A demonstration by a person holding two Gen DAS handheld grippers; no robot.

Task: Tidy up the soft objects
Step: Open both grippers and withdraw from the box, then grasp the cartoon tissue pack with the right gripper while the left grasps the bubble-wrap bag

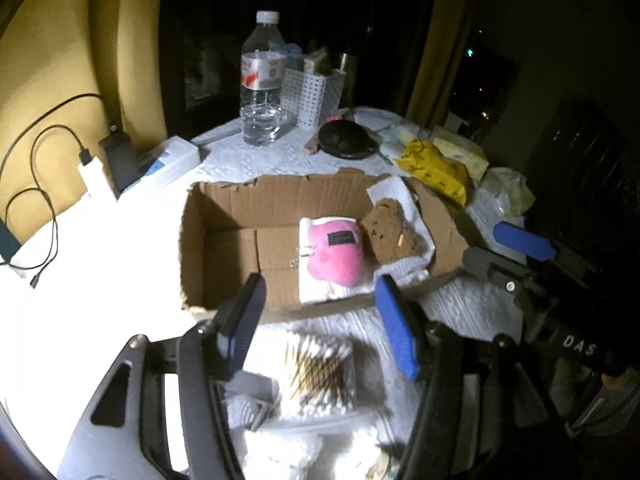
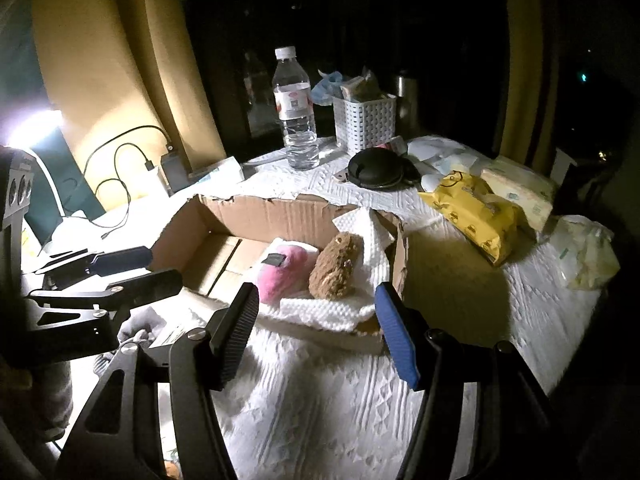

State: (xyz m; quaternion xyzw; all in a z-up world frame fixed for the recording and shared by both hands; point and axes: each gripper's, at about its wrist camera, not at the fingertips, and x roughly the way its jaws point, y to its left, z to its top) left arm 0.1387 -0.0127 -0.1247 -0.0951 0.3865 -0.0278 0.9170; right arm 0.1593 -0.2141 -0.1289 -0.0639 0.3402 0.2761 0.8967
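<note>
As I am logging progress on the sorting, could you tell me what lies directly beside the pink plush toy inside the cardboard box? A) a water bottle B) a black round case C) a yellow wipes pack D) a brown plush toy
D: the brown plush toy rests against the pink plush toy on white cloth inside the cardboard box.

Pink plush toy and brown plush toy side by side in open cardboard box; clear plastic water bottle behind box.

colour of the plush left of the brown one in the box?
Pink plush, with a small dark label; clearest in the left wrist view.
</note>
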